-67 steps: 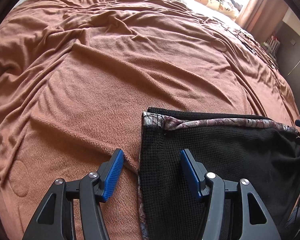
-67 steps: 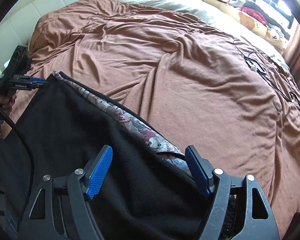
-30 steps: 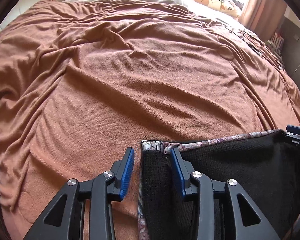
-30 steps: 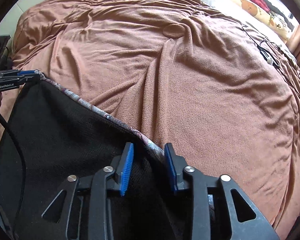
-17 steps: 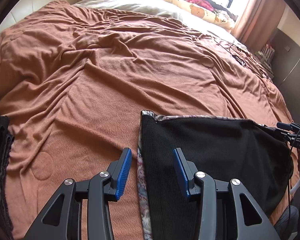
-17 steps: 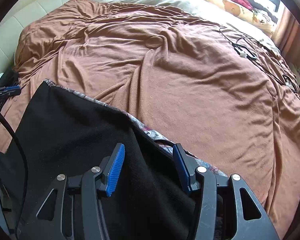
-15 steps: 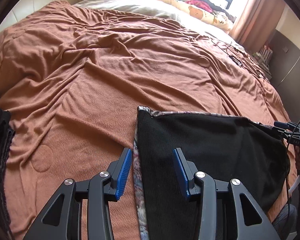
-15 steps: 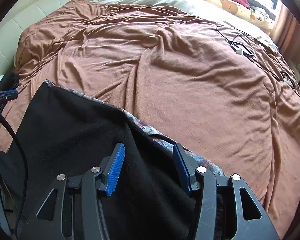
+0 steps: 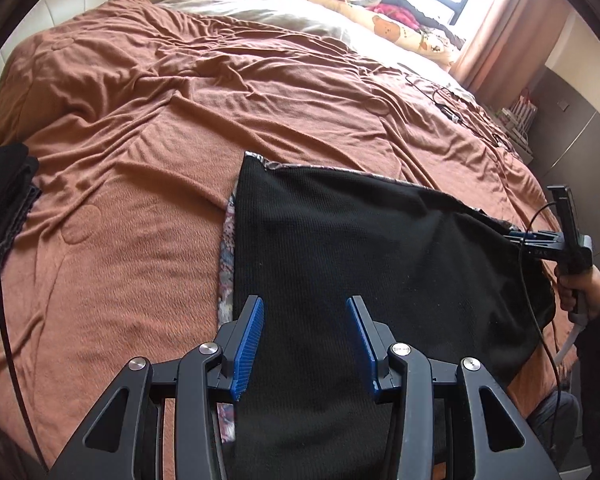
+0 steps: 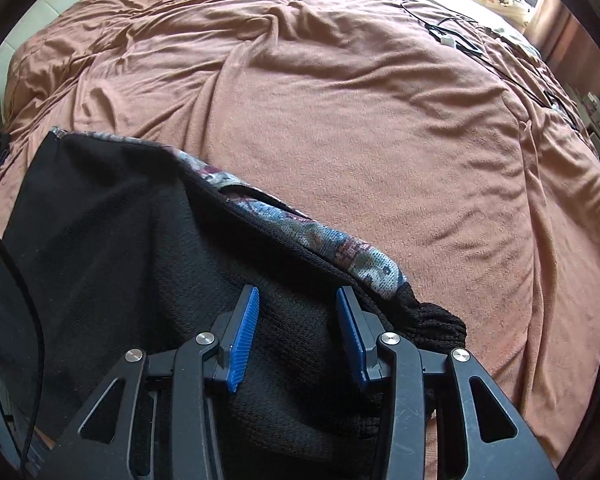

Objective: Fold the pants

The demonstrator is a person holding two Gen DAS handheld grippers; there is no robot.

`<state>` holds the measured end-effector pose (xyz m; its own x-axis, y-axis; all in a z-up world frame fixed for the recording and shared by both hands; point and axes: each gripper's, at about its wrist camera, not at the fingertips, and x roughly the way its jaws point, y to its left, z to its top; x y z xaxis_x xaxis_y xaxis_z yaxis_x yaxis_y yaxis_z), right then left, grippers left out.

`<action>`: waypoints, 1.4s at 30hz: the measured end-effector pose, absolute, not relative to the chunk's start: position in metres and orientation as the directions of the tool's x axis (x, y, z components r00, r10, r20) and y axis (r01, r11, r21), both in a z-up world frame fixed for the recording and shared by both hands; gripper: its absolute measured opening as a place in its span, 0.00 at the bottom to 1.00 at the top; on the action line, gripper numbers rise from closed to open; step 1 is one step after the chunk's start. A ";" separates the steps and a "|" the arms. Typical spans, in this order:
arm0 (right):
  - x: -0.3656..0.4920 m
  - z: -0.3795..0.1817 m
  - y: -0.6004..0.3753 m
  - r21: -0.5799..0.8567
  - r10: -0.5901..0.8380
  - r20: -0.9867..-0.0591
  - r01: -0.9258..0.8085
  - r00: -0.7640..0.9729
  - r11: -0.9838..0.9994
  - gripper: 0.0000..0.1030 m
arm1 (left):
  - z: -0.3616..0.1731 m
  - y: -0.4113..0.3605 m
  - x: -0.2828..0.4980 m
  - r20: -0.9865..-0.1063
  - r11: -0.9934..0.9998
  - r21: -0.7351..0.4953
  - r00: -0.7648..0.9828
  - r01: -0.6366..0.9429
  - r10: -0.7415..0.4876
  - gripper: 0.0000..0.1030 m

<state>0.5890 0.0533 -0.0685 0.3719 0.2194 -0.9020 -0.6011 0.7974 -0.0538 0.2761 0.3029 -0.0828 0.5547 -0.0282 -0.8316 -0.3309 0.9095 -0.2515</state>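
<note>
With the black pants point(image 9: 364, 248) lying flat on the brown bed cover point(image 9: 148, 128), left tool point(image 9: 305, 342) part-open and empty over them, right tool point(image 10: 296, 330) just narrowed, part-open above bunched cloth, pinch both corners evenly before folding

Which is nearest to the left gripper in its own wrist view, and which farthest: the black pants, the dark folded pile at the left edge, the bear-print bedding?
1. Black pants: directly under the left gripper, between its jaws.
2. Dark folded pile: off at the left edge of the brown blanket.
3. Bear-print bedding: far end of the bed, by the window.
</note>
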 end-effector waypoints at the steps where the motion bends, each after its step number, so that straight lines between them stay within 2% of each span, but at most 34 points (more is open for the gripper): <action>1: 0.592 -0.070 0.054 -0.072 0.204 -0.901 -0.596 0.383 0.800 0.35 | -0.084 0.298 0.273 -0.834 0.909 -0.251 0.550 -0.332 -0.030 0.44; 10: 0.613 -0.084 0.064 -0.121 0.147 -0.879 -0.510 0.454 0.851 0.32 | -0.103 0.269 0.245 -0.842 0.888 -0.299 0.535 -0.348 -0.073 0.44; 21: 0.582 -0.051 0.024 0.007 0.276 -0.842 -0.502 0.464 0.865 0.33 | -0.142 0.272 0.209 -0.880 0.860 -0.261 0.475 -0.439 -0.025 0.44; 26: 0.555 -0.033 0.001 0.054 0.334 -0.820 -0.518 0.464 0.854 0.34 | -0.142 0.273 0.199 -0.885 0.863 -0.198 0.464 -0.464 0.046 0.33; 28: 0.544 -0.027 -0.007 0.063 0.348 -0.816 -0.527 0.462 0.847 0.35 | -0.143 0.273 0.194 -0.885 0.858 -0.192 0.462 -0.477 0.059 0.32; 31: 0.524 -0.022 -0.013 0.068 0.365 -0.810 -0.546 0.458 0.835 0.35 | -0.144 0.279 0.185 -0.883 0.847 -0.195 0.464 -0.495 0.068 0.24; 35: 0.495 -0.017 -0.015 0.093 0.397 -0.801 -0.563 0.448 0.822 0.35 | -0.139 0.286 0.173 -0.873 0.821 -0.226 0.482 -0.524 0.068 0.22; 39: 0.468 -0.019 -0.012 0.127 0.435 -0.794 -0.584 0.425 0.802 0.35 | -0.131 0.292 0.158 -0.848 0.788 -0.306 0.529 -0.535 0.030 0.22; 42: 0.452 -0.021 -0.011 0.145 0.455 -0.788 -0.594 0.415 0.792 0.35 | -0.128 0.296 0.148 -0.826 0.757 -0.371 0.563 -0.538 -0.005 0.28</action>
<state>0.4516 -0.0105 -0.0212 0.4148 0.4550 -0.7880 -0.5936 0.7916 0.1447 0.1484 0.2960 -0.1284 0.5632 -0.0053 -0.8263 -0.5377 0.7569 -0.3714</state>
